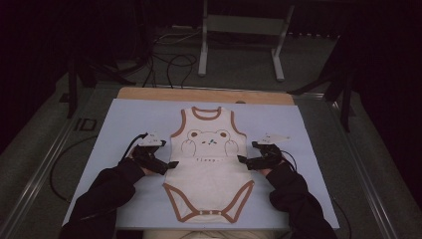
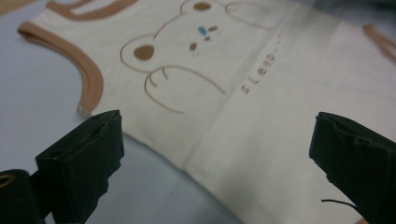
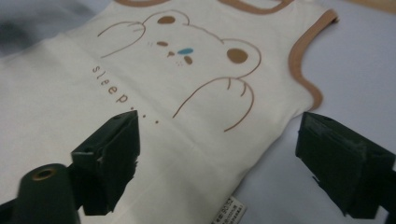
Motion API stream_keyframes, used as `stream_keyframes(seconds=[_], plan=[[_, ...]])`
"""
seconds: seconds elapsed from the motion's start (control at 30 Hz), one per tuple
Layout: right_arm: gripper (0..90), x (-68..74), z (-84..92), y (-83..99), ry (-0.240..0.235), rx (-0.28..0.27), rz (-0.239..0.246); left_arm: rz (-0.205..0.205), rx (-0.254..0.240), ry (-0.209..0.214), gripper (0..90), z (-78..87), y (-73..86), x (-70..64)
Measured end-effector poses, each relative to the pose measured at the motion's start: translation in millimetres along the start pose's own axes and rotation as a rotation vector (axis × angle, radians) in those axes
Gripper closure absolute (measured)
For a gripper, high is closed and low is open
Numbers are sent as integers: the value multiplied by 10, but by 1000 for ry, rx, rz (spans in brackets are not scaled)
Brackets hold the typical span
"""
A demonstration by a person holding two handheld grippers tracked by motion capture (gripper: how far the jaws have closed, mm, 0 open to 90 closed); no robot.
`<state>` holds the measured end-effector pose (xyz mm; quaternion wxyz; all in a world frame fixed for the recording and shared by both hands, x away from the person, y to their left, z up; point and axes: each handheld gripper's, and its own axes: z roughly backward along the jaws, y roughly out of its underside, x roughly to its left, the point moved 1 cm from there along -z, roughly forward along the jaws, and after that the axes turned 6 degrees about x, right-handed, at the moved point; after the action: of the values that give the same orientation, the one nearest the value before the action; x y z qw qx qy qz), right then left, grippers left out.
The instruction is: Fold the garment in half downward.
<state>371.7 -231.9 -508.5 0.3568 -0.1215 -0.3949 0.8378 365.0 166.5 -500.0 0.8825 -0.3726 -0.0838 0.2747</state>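
Dim room; grey floor (image 1: 318,64); white stand legs (image 1: 241,37) beyond table

A cream sleeveless baby bodysuit (image 1: 209,172) is lying flat and face up on the middle of the pale blue mat (image 1: 124,124), its neck opening pointing to the far side and its snap crotch to the near edge. Brown trim is running round the neck, armholes and leg openings. A line-drawn bear with brown ears and a blue nose is showing on the chest, above the word "sleep". A white care label (image 3: 229,211) is sticking out from its right side seam.
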Motion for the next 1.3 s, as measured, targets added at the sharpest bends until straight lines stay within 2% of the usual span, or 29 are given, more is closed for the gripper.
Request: stream_keyframes(seconds=[0.17,0.2,0.23,0.27,0.4,0.57,0.7,0.9,1.03,1.13,1.23,1.27,1.3], plan=[[180,-16,-65,33,-10,26,-4,-5,30,0,110,-66,26,7],[214,-29,-99,47,-18,41,-8,-1,49,9,121,-99,38,12],[214,-29,-99,47,-18,41,-8,-1,49,9,158,-99,38,12],[228,-38,-126,55,-14,53,-6,-1,72,-7,164,-133,51,9],[244,-51,-171,66,-9,86,-7,0,103,-22,222,-176,78,10],[294,-94,-215,80,-2,111,-25,-11,112,-24,312,-195,93,18],[342,-101,-243,91,5,137,-16,-15,121,-30,383,-218,94,13],[475,-99,-231,93,24,149,2,-17,146,-44,478,-279,99,13],[568,-73,-218,90,41,167,28,-6,140,-35,561,-288,93,17],[639,-57,-210,85,39,175,45,-14,150,-21,632,-304,66,16],[682,-44,-210,79,32,179,54,-6,149,-17,676,-320,51,14],[723,-26,-211,76,26,181,61,2,148,-16,720,-332,42,15],[723,-26,-211,76,26,181,61,2,148,-16,741,-332,42,15]])
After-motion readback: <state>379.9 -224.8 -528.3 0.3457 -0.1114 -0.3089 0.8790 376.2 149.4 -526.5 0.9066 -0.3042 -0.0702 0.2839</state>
